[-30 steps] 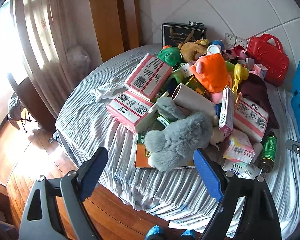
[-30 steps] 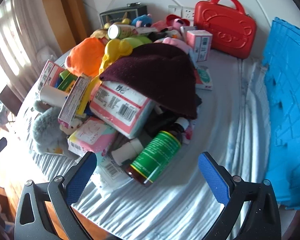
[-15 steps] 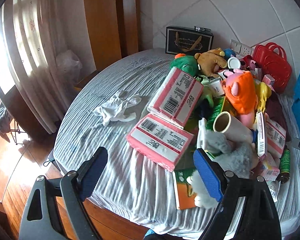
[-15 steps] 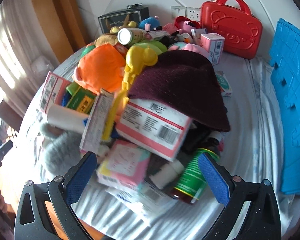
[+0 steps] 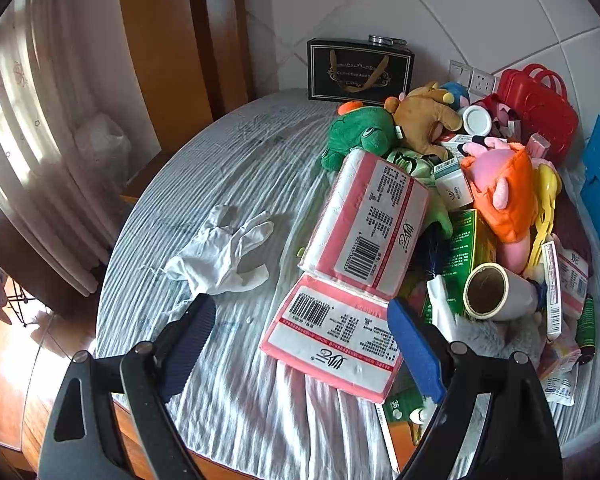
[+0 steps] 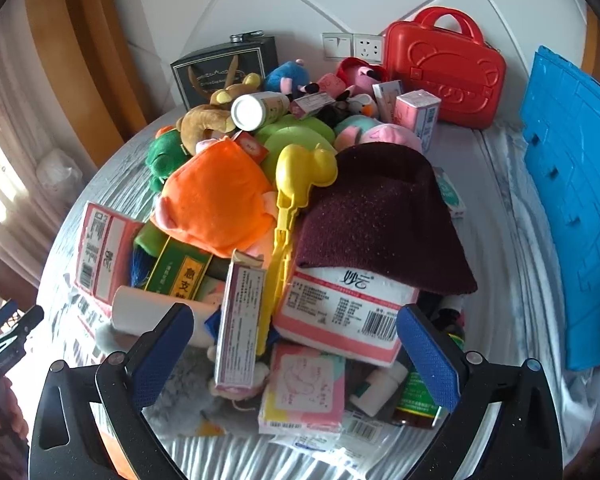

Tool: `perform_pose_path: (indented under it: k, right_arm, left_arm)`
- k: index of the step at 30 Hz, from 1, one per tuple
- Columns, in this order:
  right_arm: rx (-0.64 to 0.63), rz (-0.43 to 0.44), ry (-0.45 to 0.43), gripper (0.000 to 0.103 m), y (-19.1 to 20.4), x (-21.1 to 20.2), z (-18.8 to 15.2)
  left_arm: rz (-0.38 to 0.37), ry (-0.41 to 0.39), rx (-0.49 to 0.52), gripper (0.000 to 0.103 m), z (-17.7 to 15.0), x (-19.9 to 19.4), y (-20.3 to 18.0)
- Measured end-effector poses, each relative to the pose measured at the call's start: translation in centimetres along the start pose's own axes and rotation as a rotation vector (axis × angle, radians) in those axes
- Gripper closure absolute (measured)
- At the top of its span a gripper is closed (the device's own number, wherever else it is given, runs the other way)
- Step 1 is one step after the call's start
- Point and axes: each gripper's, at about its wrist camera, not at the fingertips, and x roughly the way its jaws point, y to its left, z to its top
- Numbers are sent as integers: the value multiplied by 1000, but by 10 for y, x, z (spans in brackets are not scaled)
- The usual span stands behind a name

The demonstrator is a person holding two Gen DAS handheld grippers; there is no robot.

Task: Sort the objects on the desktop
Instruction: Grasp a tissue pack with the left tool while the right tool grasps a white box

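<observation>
A heap of mixed objects covers the right half of a round table with a grey cloth [image 5: 244,160]. My left gripper [image 5: 304,344] is open and empty, hovering over a pink tissue pack [image 5: 332,336] at the heap's near left edge. A second pink tissue pack [image 5: 372,224] leans behind it. My right gripper [image 6: 296,352] is open and empty above the heap's front, over a pink tissue pack [image 6: 340,312], a slim pink box [image 6: 240,320] and a pastel packet [image 6: 304,388]. A maroon knit cloth [image 6: 380,216], an orange plush [image 6: 216,200] and a yellow plastic toy [image 6: 296,184] lie on top.
A white glove [image 5: 224,252] lies on the cloth left of the heap. A black gift box [image 5: 360,70] and a red case [image 6: 444,64] stand against the tiled wall. A blue crate [image 6: 576,200] stands at the right. Curtain and wooden floor lie left.
My left gripper has swung left and closer, from the grey plush to the pink tissue packs. My right gripper has moved left and forward over the heap's middle.
</observation>
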Motion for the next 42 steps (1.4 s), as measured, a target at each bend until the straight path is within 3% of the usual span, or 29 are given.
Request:
perform_pose_path:
  k: [9,13,16,18,21,22,24,30,34,38,42]
  right_arm:
    - [28,-12,54,0,-3,26,0]
    - [87,-49,60,0,-4,27,-2]
    - [103,-77,71,0,0,30,-3]
    - [111,-87,74,0,2,30,-3]
    - [114,-101,69,0,6,32,3]
    - [113,-100,69,0,8,33,6]
    - [113,-97,66,0,13,36,13]
    - [93,-96,45,0,23,39,29]
    - [96,-102,75,1,19,42,29]
    - [64,-98,131,29,28,51,18]
    - [66,-64,171,33,30,58,2]
  left_arm:
    - [-67,30,157,15,39,44,-44]
    - [-44,80,254,15,45,75,-63]
    - [-80,133,252,14,49,97,-62]
    - [-96,144,250,8,51,106,-61]
    - [-117,157,266,10,53,117,-63]
    - [-136,156,261,22,53,118,-61]
    - [-156,153,242,29,56,117,-56]
    - [-189,49,216,30,78,83,-44]
    - [-220,0,208,30,88,65,-47]
    - [-233,-15,228,30,83,56,-53]
    - [-228,-21,259,30,71,47,-58]
